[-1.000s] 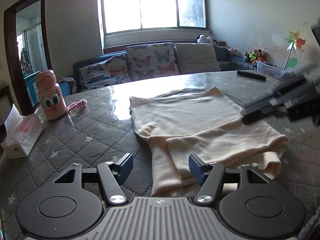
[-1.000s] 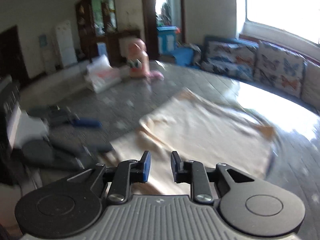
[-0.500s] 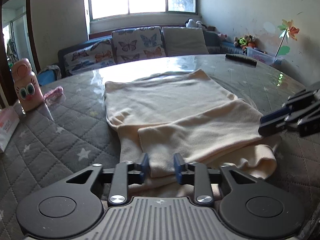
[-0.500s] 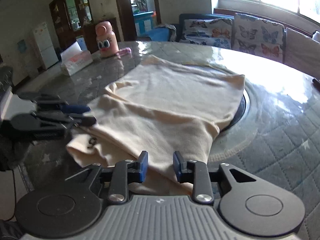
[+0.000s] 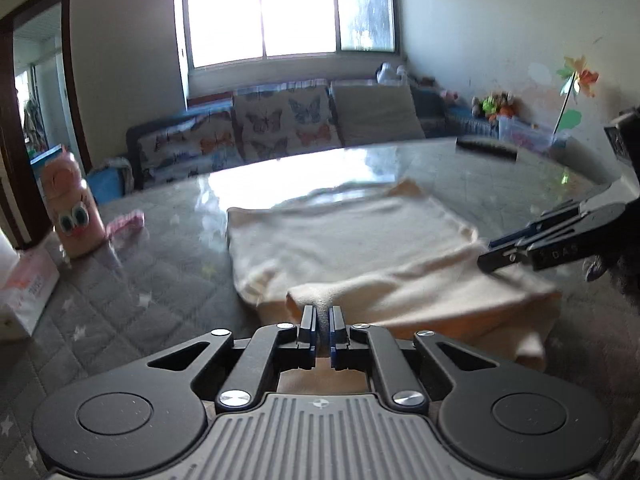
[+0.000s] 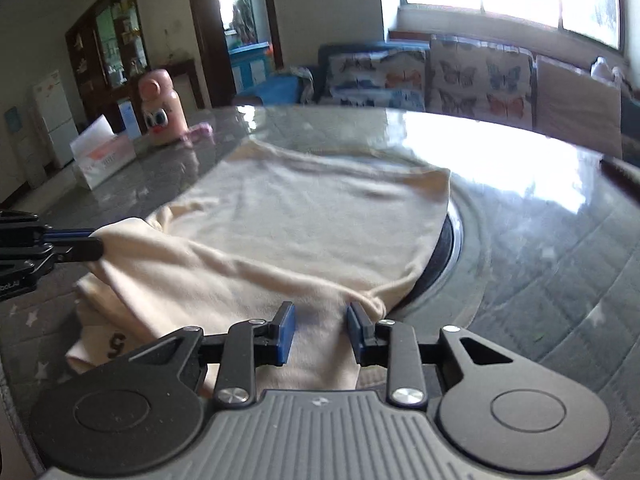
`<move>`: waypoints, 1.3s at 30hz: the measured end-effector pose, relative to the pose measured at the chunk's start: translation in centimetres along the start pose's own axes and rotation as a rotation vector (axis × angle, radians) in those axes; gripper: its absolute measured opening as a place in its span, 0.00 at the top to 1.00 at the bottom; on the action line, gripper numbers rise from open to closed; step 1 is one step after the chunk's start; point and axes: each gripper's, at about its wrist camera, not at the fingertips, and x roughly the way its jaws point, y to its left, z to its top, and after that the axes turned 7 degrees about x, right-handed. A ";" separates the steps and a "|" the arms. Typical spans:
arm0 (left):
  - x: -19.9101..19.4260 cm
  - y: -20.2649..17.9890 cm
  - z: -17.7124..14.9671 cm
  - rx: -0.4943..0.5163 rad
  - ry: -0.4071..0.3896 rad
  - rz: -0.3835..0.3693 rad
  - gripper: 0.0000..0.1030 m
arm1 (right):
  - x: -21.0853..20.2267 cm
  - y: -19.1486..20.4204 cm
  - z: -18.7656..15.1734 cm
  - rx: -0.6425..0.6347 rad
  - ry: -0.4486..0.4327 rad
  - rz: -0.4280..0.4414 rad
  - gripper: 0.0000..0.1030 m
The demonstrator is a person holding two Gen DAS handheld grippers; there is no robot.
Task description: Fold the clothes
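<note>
On the quilted table (image 5: 120, 280), left tongs (image 5: 323, 322) pinch the folded cream garment (image 5: 352, 240); right tongs (image 6: 320, 330) stand apart.

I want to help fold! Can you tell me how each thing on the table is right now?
left gripper: just closed, shut on a fold of the cream garment.
right gripper: open, cloth between its jaws.
cream garment: partly folded, near edge pinched up.
pink bottle: upright, capped.
tissue box: tissue sticking out.

"DAS" on right gripper (image 5: 496, 254); "5" on garment (image 6: 312, 220).
</note>
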 end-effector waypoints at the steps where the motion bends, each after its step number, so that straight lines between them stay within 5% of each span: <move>1: 0.3 0.1 -0.3 0.001 0.026 0.000 0.89 | 0.3 0.1 -0.2 -0.015 0.004 -0.007 0.73; 12: 0.4 0.1 1.6 0.007 -0.040 -0.008 0.85 | 0.4 1.9 0.7 -0.080 -0.023 0.011 0.73; 16: 2.6 -0.3 1.8 0.017 -0.004 -0.050 0.85 | 1.4 2.3 0.5 -0.081 -0.014 0.010 0.72; 22: 5.0 -0.4 1.0 0.053 0.041 -0.013 0.86 | 1.1 3.6 0.3 -0.118 -0.028 0.027 0.72; 30: 3.0 -0.1 0.1 0.093 0.032 -0.014 0.84 | 0.3 4.5 -0.7 -0.185 -0.009 0.041 0.71; 39: -1.0 -1.4 -1.6 0.228 0.016 -0.040 0.67 | -0.9 5.3 -2.6 -0.269 0.005 0.055 0.65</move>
